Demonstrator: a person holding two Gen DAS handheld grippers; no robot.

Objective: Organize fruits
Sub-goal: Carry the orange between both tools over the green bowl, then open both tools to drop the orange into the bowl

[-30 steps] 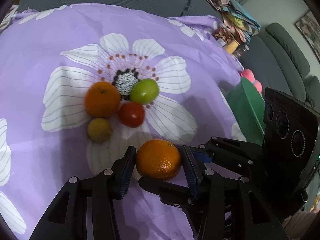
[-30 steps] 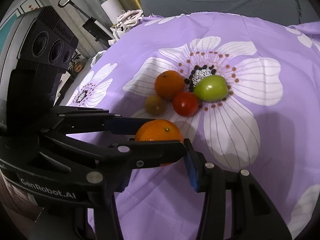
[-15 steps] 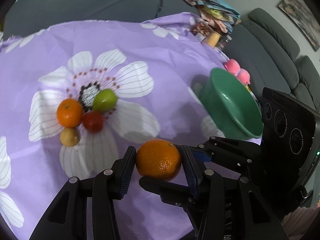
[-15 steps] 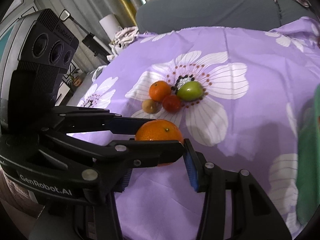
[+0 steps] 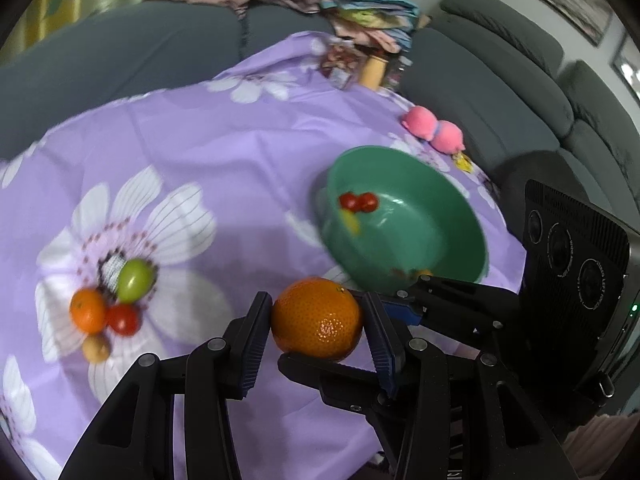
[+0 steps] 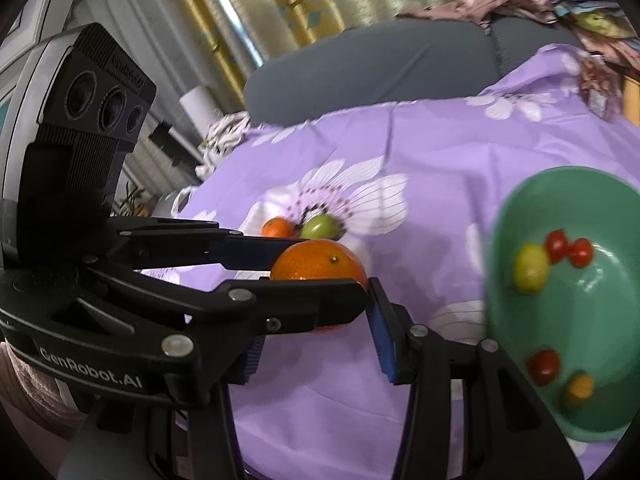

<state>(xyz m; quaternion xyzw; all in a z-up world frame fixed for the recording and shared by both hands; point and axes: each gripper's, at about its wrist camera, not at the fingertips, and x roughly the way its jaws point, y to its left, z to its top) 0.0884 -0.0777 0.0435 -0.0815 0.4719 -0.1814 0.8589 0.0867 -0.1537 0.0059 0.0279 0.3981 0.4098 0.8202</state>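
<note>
My left gripper (image 5: pixel 316 320) is shut on a large orange (image 5: pixel 317 319) and holds it above the purple flowered cloth (image 5: pixel 224 152). The orange also shows in the right wrist view (image 6: pixel 320 264), between the left gripper's fingers. My right gripper (image 6: pixel 316 336) crosses under it with jaws apart, empty. A green bowl (image 5: pixel 460 240) with several small fruits stands to the right; it also shows in the right wrist view (image 6: pixel 600 308). On the flower print lie a green fruit (image 5: pixel 134 280), a small orange (image 5: pixel 87 310), a tomato (image 5: pixel 123 319) and a small brownish fruit (image 5: pixel 96 347).
A pink plush toy (image 5: pixel 434 130) lies behind the bowl near the cloth's edge. Grey sofa cushions (image 5: pixel 500 80) surround the cloth at the back and right. Clutter and a stack of cloths (image 5: pixel 360 12) sit at the far corner.
Both grippers have lifted and swung right with the orange. The fruit pile has dropped away to the left and the green bowl has come into view.
</note>
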